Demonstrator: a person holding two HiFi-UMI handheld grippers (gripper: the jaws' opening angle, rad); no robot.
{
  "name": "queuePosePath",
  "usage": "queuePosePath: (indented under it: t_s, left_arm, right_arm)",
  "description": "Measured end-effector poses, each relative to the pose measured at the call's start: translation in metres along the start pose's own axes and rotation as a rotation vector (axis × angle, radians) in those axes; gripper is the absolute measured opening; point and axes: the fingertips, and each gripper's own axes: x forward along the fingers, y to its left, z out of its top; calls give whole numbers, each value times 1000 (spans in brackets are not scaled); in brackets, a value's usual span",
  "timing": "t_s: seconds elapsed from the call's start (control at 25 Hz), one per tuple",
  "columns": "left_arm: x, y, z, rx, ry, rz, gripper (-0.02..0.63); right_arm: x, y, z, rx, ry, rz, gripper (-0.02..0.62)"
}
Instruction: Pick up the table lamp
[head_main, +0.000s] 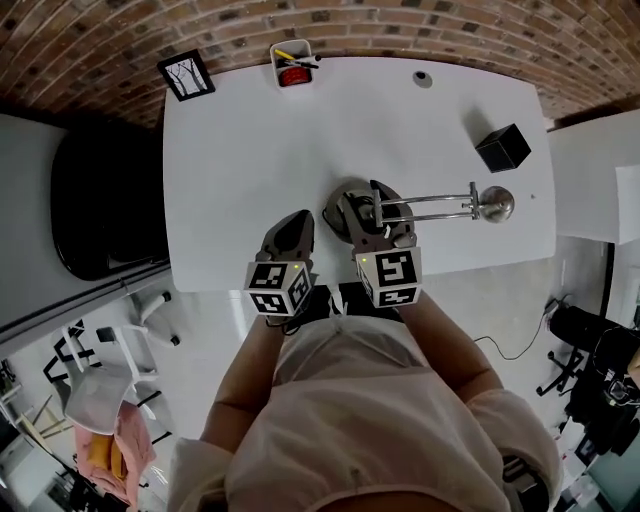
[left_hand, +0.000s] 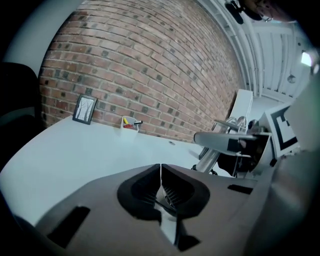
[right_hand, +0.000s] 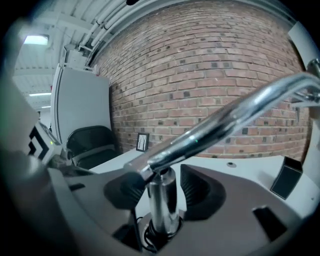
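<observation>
A brick wall (head_main: 90, 40) is curving round the 12 o'clock side of the scene, and a white desk (head_main: 250, 150) is filling the middle of the head view; a black chair (head_main: 100, 200) is sitting just off the desk's 9 o'clock edge; the table lamp (head_main: 440, 205) is standing on its round base near the desk's 6 o'clock edge, its chrome arm reaching toward 3 o'clock and ending in a round head; the right gripper (head_main: 375, 215) is reaching in from 6 o'clock over that base, and in the right gripper view (right_hand: 161, 187) its fingers (right_hand: 197, 192) are standing spread with the lamp's (right_hand: 225, 117) upright post between them, a clear gap showing on the 3 o'clock side of the post; the left gripper (head_main: 295, 222) is hanging just beside the base at its 9 o'clock, and in the left gripper view (left_hand: 160, 175) its fingers (left_hand: 145, 187) are pressing together on nothing, with the lamp (left_hand: 220, 141) showing off at 3 o'clock; a black cube (head_main: 503, 147) is resting near the desk's 3 o'clock edge, well apart from the lamp head; a framed picture (head_main: 186, 75) is leaning at the 11 o'clock corner; a white pen pot (head_main: 292, 62) is standing at the 12 o'clock edge; a small round disc (head_main: 423, 78) is lying toward 1 o'clock.
</observation>
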Motion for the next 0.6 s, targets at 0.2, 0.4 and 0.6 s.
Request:
queuePosePath:
  t_s: [0.2,0.4,0.6]
  left_arm:
    - [22,21,-54,-66,106,48,20]
    - [36,20,-85,-145,174,31,20]
    - [46,2,-103,-306,249,-73,126]
  right_arm:
    - [16,7,0,-65,-16,40,168]
    - [20,3,-2,-110,-11,14,61]
    - [22,8,-3,-147,20,42,48]
